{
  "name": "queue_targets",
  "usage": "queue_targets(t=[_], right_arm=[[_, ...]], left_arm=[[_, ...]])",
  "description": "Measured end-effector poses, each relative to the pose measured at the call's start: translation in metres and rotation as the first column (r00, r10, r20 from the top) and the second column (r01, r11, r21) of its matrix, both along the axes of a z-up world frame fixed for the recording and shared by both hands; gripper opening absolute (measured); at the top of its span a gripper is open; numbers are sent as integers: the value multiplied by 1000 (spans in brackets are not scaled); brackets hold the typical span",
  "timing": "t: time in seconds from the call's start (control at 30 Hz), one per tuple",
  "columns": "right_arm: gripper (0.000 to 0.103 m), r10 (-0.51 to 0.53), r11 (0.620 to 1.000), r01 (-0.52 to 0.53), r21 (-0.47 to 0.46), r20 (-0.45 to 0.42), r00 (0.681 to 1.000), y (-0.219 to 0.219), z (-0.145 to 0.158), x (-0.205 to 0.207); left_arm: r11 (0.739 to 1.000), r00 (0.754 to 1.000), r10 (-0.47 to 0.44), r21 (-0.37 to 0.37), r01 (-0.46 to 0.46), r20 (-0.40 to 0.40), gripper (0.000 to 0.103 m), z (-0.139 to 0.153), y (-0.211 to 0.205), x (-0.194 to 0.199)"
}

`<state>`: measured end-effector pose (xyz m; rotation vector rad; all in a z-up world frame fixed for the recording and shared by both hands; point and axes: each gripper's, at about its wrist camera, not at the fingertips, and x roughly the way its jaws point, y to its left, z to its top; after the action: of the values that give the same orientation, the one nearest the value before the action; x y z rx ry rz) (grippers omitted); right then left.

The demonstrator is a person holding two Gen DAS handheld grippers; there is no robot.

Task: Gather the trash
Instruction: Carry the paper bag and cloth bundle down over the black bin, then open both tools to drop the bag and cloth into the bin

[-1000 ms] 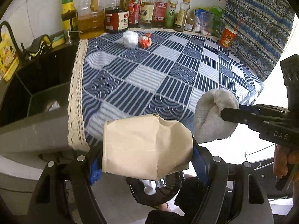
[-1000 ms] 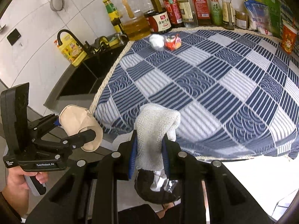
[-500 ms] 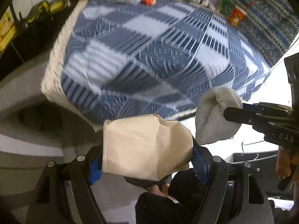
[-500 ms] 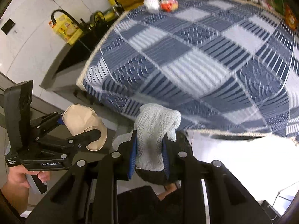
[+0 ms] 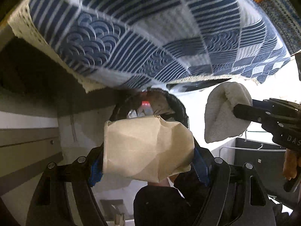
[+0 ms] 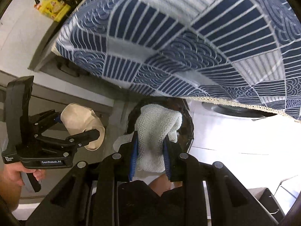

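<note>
Your blue patterned cloth (image 5: pixel 150 37) smears with motion blur in both views; the floor (image 6: pixel 235 135) at right blows out white, fisheye corners go black.

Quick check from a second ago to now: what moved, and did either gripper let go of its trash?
Both grippers tipped down over the table edge: the bottles left view and the black bin below came into view. Neither let go. The left gripper stays clamped on the tan paper bag, the right gripper on the white knitted cloth, now over the bin's mouth.
</note>
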<state>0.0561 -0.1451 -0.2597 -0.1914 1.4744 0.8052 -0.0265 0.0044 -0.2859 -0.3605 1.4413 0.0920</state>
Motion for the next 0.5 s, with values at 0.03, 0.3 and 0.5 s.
queue_targets(t=[0.03, 0.3, 0.5], right_arm=[[26, 6, 1000, -6, -5, -1, 1000, 3, -3, -1], [26, 33, 999, -33, -41, -17, 999, 7, -27, 0], [45, -4, 1000, 4, 2, -30, 1000, 12, -28, 6]], left_arm=[[1000, 1000, 3, -5, -3, -10, 76, -5, 0, -1], [1000, 998, 6, -20, -7, -57, 77, -27, -2, -1], [997, 998, -43, 55, 45, -40, 87, -28, -5, 4]])
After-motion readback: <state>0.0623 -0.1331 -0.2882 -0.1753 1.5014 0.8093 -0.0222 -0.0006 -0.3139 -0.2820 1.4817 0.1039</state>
